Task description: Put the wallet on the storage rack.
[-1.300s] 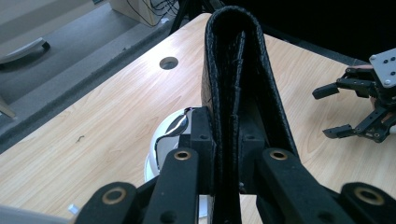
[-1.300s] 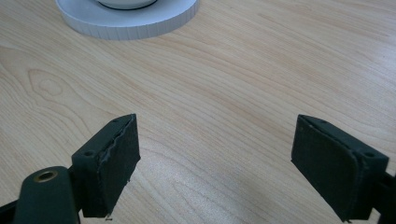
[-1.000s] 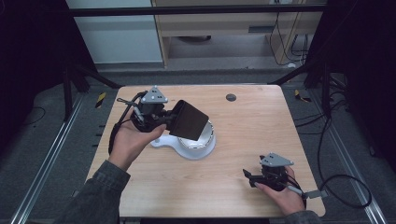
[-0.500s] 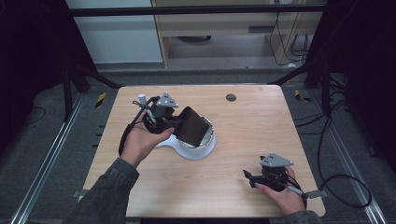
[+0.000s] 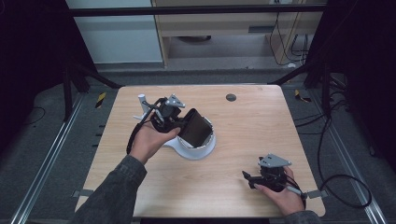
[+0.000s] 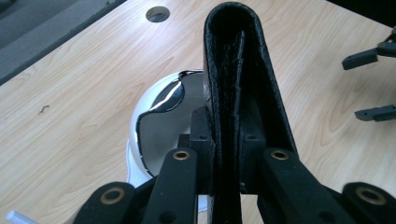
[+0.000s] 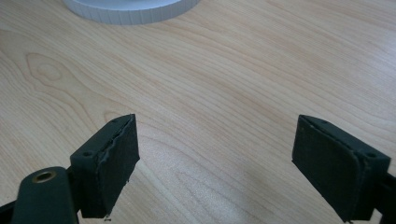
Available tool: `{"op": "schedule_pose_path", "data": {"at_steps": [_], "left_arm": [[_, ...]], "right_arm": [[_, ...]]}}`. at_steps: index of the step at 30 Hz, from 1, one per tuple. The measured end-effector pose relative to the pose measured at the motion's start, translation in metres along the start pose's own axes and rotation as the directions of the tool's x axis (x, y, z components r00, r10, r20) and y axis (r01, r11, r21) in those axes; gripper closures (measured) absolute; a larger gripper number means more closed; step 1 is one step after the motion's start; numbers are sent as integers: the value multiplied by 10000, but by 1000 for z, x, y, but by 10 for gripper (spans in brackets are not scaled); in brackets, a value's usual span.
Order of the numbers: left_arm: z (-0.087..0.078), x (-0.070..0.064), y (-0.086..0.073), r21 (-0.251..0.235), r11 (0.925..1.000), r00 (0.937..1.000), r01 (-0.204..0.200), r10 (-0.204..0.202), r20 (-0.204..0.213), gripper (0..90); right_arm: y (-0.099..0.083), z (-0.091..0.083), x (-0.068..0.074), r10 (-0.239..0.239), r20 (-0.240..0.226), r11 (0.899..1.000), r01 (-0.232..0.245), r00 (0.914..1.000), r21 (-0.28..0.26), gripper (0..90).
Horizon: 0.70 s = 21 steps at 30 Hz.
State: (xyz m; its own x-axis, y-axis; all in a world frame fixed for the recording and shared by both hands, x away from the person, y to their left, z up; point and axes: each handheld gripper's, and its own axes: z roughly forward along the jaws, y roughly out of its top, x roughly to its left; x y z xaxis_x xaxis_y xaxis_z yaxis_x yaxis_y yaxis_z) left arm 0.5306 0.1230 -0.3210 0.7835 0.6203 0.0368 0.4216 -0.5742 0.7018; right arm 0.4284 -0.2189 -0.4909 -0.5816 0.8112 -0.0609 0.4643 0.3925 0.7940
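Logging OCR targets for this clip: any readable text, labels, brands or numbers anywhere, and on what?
None readable.
Black wallet held in the left tool: plain leather, no logo or print visible.
White round dish: no marking visible.
Right tool: plain black pads, no lettering.
Wooden table: bare grain and one round hole, no labels.
Yellow-and-black striped pieces on the floor: hazard stripes, no words.

Black two-jaw gripper [image 5: 180,122] with brass rivets, grey three-cornered plate; dark grey sleeve [image 5: 112,191].
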Motion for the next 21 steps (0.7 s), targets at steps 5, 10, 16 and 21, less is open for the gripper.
{"op": "schedule_pose_path", "data": {"at_steps": [5, 10, 16, 21], "left_arm": [[5, 7, 2, 29, 9998, 9998, 185, -184, -90, 797], [7, 14, 0, 38, 9992, 9989, 410, -409, -207, 785], [1, 19, -4, -147, 9985, 9974, 524, -530, -487, 699], [-15, 19, -8, -400, 9983, 9965, 420, -448, -703, 670]], "right_arm": [[-1, 2, 1, -93, -4, 9999, 93, 10000, 72, 146], [-1, 2, 1, -52, -63, 9999, 53, 10000, 130, 145], [-1, 2, 1, -74, -62, 9998, 75, 10000, 168, 145], [-2, 3, 2, -120, -27, 9997, 120, 9999, 206, 144]]}}
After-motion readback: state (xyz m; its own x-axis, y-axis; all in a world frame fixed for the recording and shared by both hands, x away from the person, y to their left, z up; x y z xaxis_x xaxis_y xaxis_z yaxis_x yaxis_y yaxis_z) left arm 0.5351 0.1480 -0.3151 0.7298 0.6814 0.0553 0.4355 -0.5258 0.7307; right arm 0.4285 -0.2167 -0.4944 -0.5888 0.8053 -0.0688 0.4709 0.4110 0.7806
